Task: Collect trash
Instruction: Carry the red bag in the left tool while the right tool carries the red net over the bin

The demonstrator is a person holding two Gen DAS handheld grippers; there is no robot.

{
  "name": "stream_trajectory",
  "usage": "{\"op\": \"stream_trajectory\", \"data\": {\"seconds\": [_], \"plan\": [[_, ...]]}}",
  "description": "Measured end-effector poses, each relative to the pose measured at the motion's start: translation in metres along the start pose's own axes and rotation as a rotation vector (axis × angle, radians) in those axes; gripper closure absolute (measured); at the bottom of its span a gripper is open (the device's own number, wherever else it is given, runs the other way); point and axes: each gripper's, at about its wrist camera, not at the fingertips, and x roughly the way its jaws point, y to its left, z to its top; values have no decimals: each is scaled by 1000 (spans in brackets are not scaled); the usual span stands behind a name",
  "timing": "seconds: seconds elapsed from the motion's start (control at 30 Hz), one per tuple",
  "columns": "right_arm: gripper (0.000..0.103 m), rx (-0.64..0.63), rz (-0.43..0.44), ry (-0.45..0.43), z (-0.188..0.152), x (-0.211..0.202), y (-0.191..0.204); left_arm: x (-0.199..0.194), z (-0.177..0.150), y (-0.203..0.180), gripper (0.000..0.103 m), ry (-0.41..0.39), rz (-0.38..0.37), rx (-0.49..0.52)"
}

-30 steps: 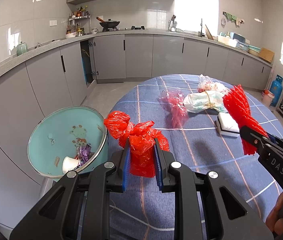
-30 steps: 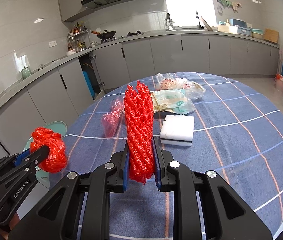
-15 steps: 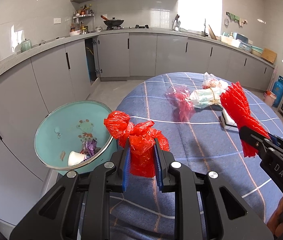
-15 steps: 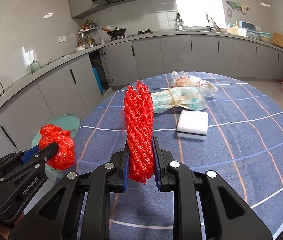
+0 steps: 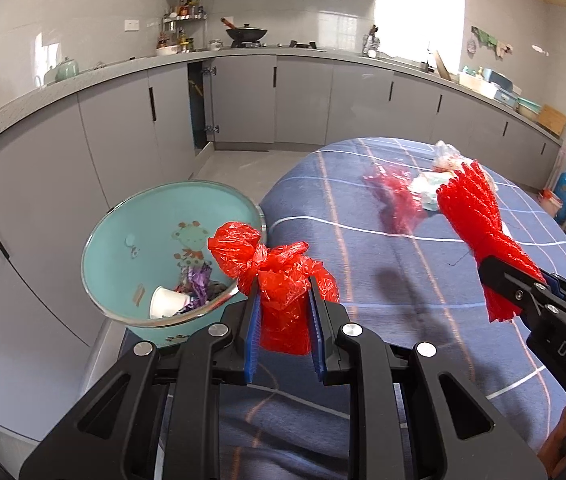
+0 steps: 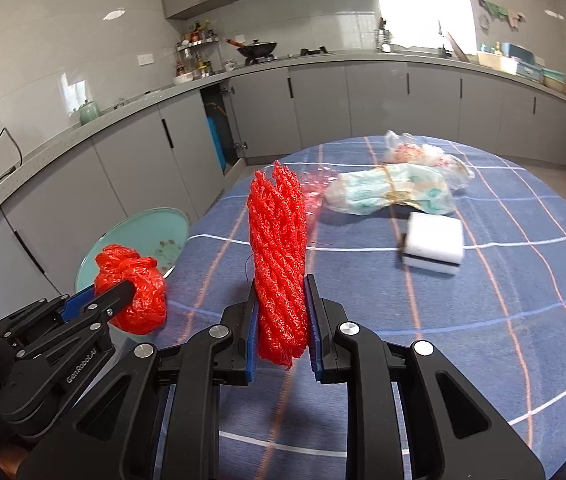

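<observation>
My left gripper (image 5: pixel 285 334) is shut on a knotted red plastic bag (image 5: pixel 279 280) and holds it above the table's left edge, close to the rim of the teal trash bin (image 5: pixel 131 240). The bin holds a white paper cup (image 5: pixel 167 304) and purple wrappers. My right gripper (image 6: pixel 281 330) is shut on a red foam net bundle (image 6: pixel 279 256), held upright over the table. Each gripper shows in the other's view: the right one (image 5: pixel 519 292), the left one (image 6: pixel 123 296).
On the blue checked tablecloth (image 6: pixel 483 320) lie a white sponge block (image 6: pixel 435 246), a bundled pale green plastic bag (image 6: pixel 395 196), a clear bag with pink contents (image 6: pixel 419 156) and a translucent red bag (image 5: pixel 399 196). Grey cabinets (image 5: pixel 123 128) stand behind the bin.
Both grippers have moved left towards the bin, each keeping hold of its load. The bin now sits nearer the centre of the left wrist view.
</observation>
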Motion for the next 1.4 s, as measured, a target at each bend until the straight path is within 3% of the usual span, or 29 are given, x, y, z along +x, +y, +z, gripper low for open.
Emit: {"op": "stream_trajectory", "data": {"seconds": [0.5,1.4], "plan": [[82,-49,69,33,15,22,47,10,20,63,82,4,92,-124],[82,-118,171,119,41,82,122,41,25,119,82,45,159,-230]]}}
